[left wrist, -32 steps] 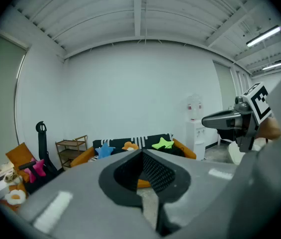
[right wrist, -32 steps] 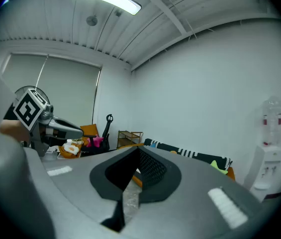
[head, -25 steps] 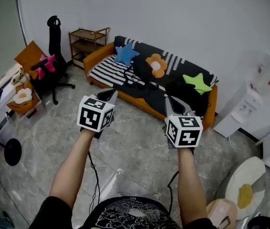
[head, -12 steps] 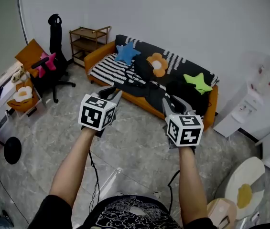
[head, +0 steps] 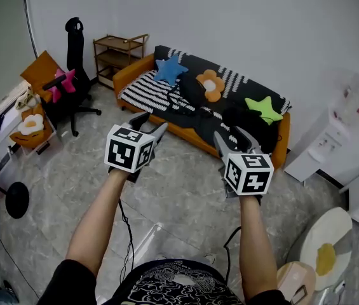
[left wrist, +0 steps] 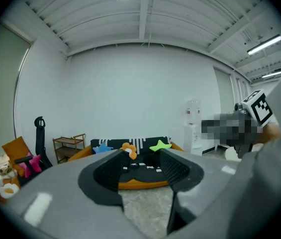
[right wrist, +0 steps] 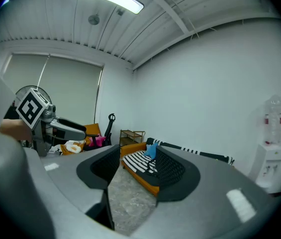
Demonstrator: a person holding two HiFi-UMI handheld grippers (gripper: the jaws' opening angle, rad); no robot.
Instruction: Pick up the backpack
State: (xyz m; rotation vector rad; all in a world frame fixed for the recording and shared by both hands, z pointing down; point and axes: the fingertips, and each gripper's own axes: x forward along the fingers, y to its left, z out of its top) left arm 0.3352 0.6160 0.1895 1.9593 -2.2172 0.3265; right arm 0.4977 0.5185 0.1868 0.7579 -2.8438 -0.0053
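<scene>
Backpack, black fabric [head: 189,89], sits well off on orange sofa [head: 128,74]; left tool [head: 152,122] and right tool [head: 233,136] spread, empty: approach first, probably take a strap.

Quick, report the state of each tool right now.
Left tool: open, holding nothing.
Right tool: open, holding nothing.

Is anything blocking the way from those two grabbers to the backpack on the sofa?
Nothing visible: only bare floor separates the left gripper and right gripper, both open, from the sofa holding the black backpack.
</scene>
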